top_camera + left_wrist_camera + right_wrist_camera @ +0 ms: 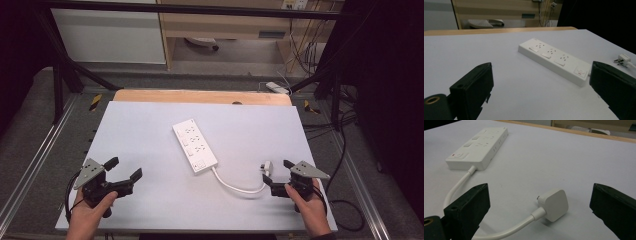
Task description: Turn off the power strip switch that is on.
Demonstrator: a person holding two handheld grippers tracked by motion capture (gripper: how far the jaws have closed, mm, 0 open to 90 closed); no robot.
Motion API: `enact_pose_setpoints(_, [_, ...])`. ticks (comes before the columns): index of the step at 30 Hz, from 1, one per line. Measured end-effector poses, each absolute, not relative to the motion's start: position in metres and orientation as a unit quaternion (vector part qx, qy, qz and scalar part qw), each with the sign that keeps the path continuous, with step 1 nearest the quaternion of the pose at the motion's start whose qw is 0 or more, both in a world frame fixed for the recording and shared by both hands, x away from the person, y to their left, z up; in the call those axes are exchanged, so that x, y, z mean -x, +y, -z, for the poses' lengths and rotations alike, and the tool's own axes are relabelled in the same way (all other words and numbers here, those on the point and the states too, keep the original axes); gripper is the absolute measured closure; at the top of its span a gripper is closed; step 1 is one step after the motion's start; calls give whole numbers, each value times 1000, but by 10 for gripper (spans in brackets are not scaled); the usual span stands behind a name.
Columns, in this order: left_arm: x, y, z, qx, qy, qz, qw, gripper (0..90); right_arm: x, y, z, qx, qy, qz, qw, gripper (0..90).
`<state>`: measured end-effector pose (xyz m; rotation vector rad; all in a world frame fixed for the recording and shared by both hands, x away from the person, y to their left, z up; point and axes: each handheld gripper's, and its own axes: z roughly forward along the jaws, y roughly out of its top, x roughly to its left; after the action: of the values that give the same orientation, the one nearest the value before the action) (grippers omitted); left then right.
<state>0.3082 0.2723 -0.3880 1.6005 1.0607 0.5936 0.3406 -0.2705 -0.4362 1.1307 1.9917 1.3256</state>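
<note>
A white power strip (195, 145) with three socket groups and a switch lies flat near the middle of the white tabletop (145, 125). Its white cable (235, 186) curves right to a white plug (266, 166) lying on the table. My right gripper (276, 171) is open at the front right, and the plug (555, 203) lies on the table between its spread jaws, touching neither. My left gripper (124, 168) is open at the front left with nothing between its jaws. The strip (554, 58) sits ahead of it, with the plug (622, 59) far right.
A wooden strip (200, 96) borders the table's far edge. Black frame bars (60, 65) stand around the table. Cables and a white adapter (277, 87) lie on the floor behind, and another black cable (345, 210) loops at the right.
</note>
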Motion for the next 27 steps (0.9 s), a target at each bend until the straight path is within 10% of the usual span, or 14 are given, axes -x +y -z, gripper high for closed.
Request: enact_pose_setpoints(27, [-343,241,347,-675,429,-240,550,49,-339,-269,435,-413,731,-487,239,36])
